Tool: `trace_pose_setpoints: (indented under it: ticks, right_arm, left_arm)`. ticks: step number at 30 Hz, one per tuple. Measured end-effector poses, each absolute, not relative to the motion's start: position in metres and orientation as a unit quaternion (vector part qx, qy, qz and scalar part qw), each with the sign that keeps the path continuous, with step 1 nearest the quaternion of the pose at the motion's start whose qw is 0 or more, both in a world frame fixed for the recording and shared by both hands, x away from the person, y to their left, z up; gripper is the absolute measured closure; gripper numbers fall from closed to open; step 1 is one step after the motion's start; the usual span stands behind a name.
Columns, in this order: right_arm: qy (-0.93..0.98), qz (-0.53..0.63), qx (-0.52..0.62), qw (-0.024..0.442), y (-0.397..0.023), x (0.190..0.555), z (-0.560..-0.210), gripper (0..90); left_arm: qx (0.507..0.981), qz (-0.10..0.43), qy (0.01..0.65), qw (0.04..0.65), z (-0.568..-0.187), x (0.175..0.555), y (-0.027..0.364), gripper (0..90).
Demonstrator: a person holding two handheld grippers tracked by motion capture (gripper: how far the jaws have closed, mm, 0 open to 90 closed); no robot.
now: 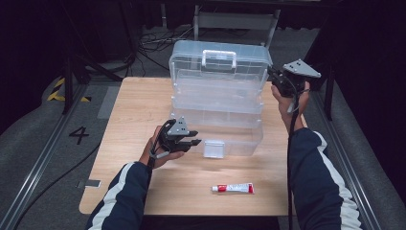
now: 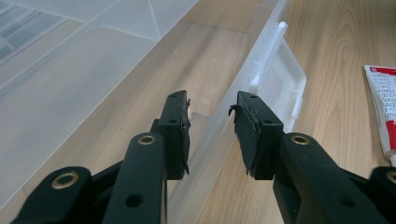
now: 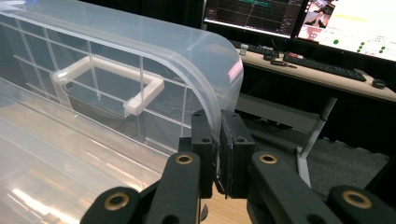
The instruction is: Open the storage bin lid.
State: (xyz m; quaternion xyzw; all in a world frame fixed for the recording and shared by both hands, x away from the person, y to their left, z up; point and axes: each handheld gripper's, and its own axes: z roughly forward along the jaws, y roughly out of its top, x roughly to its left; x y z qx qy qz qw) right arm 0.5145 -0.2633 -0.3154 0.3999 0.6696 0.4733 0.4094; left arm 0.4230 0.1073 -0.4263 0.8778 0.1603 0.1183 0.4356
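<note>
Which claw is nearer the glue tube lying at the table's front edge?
Left. The left claw hovers at the clear box's front wall, just behind and left of the tube. The right claw pinches the raised lid, far back.

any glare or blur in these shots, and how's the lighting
High view: table lit, surroundings dark, clear box washed pale. Left gripper view: sharp on the jaws, tube a little soft at the edge. Right gripper view: bright glare streaks on the lid, monitors overexposed.

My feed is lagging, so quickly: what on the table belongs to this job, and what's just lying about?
In the job:
clear box
lid, pinched by right tool
front latch
left tool, astride the box's front wall

Lying about:
tube
</note>
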Motion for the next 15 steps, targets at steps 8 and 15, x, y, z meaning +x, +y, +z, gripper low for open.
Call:
trace_pose_setpoints:
  ticks: [8, 15]
  right_arm:
    - [0.670, 0.470, 0.411, 0.403, -0.263, 0.527, -0.313, 85.5]
    - [0.676, 0.461, 0.410, 0.404, -0.263, 0.535, -0.312, 85.3]
  left_arm:
    - [0.876, 0.122, 0.160, 0.439, -0.427, 0.423, 0.107, 66.0]
    - [0.876, 0.118, 0.162, 0.440, -0.427, 0.423, 0.107, 66.1]
